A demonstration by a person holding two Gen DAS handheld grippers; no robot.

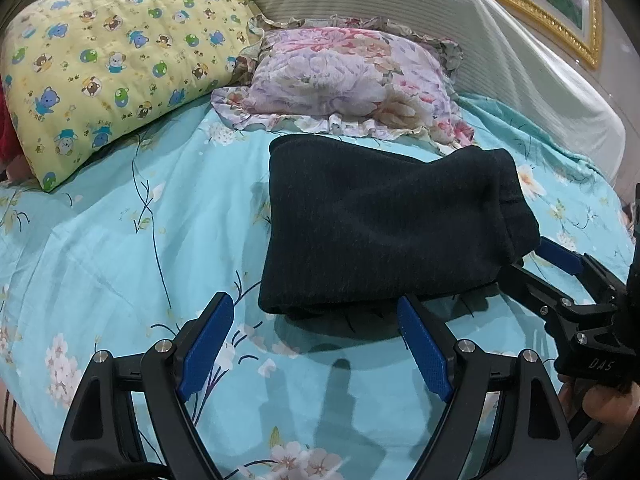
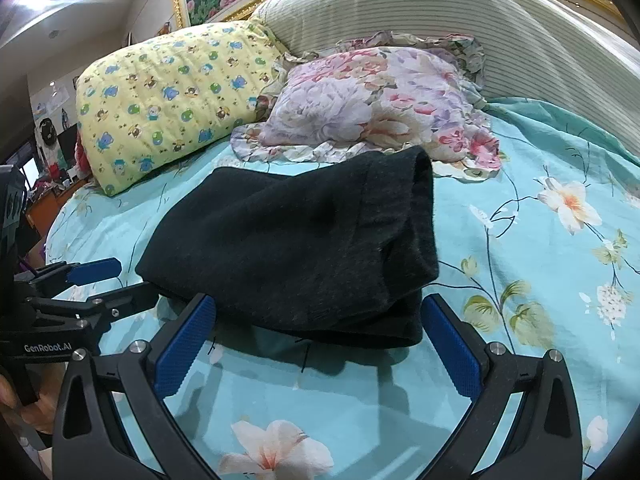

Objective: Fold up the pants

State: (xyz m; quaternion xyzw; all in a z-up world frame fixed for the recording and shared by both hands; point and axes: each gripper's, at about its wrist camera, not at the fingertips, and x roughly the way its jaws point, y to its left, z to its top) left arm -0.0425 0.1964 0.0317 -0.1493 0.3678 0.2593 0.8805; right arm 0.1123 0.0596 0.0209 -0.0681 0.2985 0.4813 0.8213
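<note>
Dark knit pants [image 1: 384, 224] lie folded (thick, squarish) on floral sheet [image 1: 120, 240]; both hand-held grippers [image 1: 316, 348] [image 2: 320, 344] gape empty.

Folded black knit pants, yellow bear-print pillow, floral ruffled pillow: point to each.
Folded black knit pants [image 1: 380, 224], left wrist view, top layer centre.
Yellow bear-print pillow [image 1: 120, 60], left wrist view, face centre.
Floral ruffled pillow [image 2: 360, 100], right wrist view, cushion middle.

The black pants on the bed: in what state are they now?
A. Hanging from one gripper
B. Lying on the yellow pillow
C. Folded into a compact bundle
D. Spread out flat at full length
C: the pants lie as a thick layered bundle on the blue sheet, with both grippers open and apart from them.
</note>
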